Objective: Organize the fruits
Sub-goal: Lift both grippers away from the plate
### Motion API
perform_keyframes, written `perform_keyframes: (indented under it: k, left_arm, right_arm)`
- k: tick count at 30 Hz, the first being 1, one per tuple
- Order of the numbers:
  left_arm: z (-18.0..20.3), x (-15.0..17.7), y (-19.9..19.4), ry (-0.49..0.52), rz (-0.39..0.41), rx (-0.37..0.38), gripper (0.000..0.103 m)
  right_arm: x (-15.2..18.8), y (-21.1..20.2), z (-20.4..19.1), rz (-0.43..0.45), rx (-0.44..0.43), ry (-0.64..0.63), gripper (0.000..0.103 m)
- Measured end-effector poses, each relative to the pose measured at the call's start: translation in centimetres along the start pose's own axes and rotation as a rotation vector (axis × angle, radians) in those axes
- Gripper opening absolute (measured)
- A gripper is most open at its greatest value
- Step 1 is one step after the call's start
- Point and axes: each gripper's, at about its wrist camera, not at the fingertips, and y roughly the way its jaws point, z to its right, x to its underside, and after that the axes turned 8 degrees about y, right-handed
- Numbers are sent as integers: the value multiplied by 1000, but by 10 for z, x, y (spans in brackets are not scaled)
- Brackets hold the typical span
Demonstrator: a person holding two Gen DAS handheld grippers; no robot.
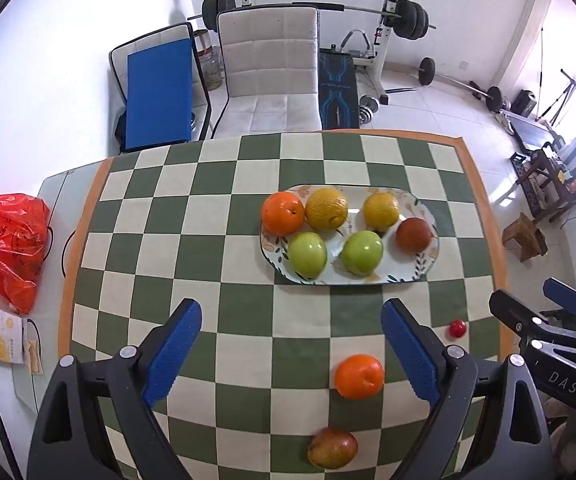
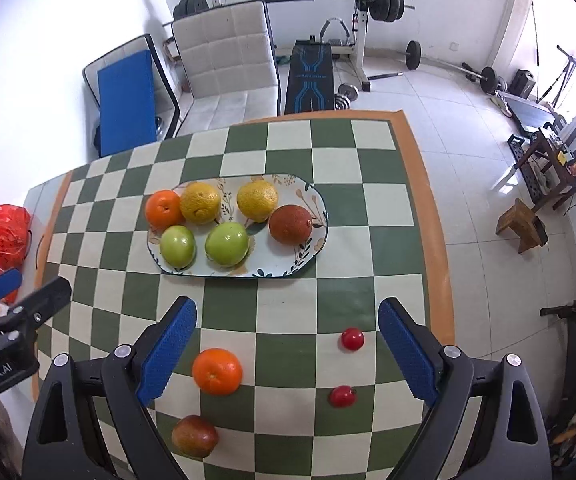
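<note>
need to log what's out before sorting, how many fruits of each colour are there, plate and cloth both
orange: 2, one on the plate, one loose on the cloth
yellow: 2
green: 2
dark red-brown: 1
red-and-yellow: 1
small red: 2
total: 10, with 6 on the plate and 4 loose

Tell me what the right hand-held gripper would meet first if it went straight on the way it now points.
Probably the checkered tablecloth: the open right hand-held gripper looks down at a bare patch between the loose orange and two small red fruits. The plate lies farther ahead. Depth is unclear.
</note>
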Motion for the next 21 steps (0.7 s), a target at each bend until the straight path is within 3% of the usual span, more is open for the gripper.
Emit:
perform_keyframes:
  k: [8, 13, 16, 17, 21]
  left_arm:
    - [12, 13, -42, 17, 73, 25, 92]
    - [15, 17, -48, 15, 83, 29, 92]
    - [15, 23, -35, 9, 30, 29, 94]
    - [14, 26, -25, 8, 1, 0, 98]
    - [6, 47, 22, 12, -119, -141, 99]
  right_arm:
    - [16, -52, 1, 75, -24, 0, 94]
    - [23, -56, 7, 67, -56, 30, 95]
    - [28, -33, 12, -13, -118, 53, 95]
    - [31, -22, 13, -45, -140, 60, 95]
    - [48, 43, 12, -223, -219, 84, 95]
